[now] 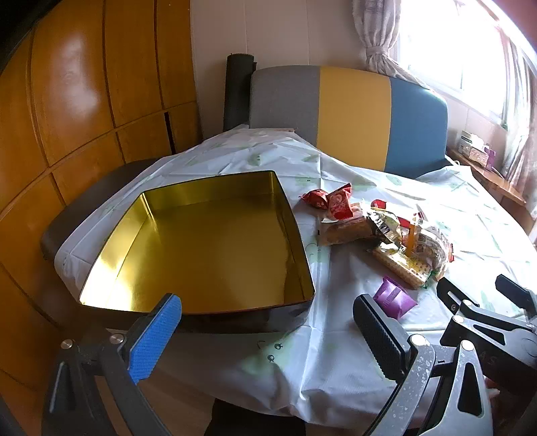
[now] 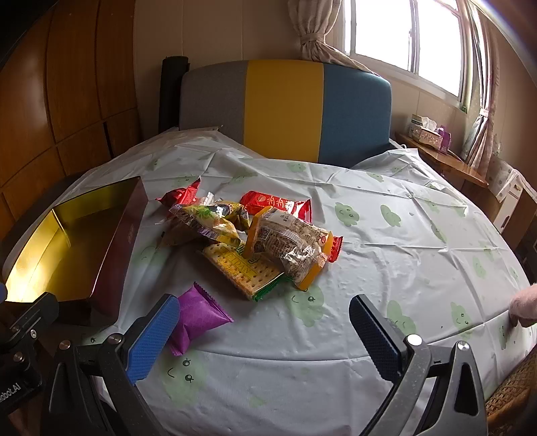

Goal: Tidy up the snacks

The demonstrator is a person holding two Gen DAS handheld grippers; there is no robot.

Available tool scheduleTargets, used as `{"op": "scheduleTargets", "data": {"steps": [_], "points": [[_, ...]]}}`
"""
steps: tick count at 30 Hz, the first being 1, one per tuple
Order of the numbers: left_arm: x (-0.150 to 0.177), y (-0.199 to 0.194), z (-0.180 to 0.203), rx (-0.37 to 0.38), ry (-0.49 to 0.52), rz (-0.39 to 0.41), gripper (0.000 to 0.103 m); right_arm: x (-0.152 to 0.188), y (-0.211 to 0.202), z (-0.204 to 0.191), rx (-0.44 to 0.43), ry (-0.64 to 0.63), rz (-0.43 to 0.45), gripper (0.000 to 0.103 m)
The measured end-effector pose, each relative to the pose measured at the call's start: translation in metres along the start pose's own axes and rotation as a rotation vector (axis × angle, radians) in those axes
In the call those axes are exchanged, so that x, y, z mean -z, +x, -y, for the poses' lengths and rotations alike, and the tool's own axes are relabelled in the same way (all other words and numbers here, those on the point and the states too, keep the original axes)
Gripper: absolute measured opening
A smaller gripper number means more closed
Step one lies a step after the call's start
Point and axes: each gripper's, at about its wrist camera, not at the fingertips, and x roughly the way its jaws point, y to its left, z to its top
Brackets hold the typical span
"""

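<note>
Several snack packets sit heaped on the tablecloth just right of the gold tin, which has nothing in it. Cracker pack is at the bottom of the heap, red wrappers on its far side. One purple packet lies apart, nearer than the tin's right corner. Left gripper hovers wide open at the tin's near edge, holding nothing. Right gripper is wide open too, its blue finger overlapping the purple packet, can't tell if it touches

Blown-out window daylight from the right; fisheye-bent, dark corners.
</note>
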Motion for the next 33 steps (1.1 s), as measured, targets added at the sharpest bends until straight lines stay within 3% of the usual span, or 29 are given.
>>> {"op": "scheduleTargets", "data": {"steps": [33], "points": [[0.001, -0.006, 0.013, 0.03, 0.055, 0.009, 0.103, 0.001, 0.005, 0.012, -0.004, 0.028, -0.001, 0.103]]}}
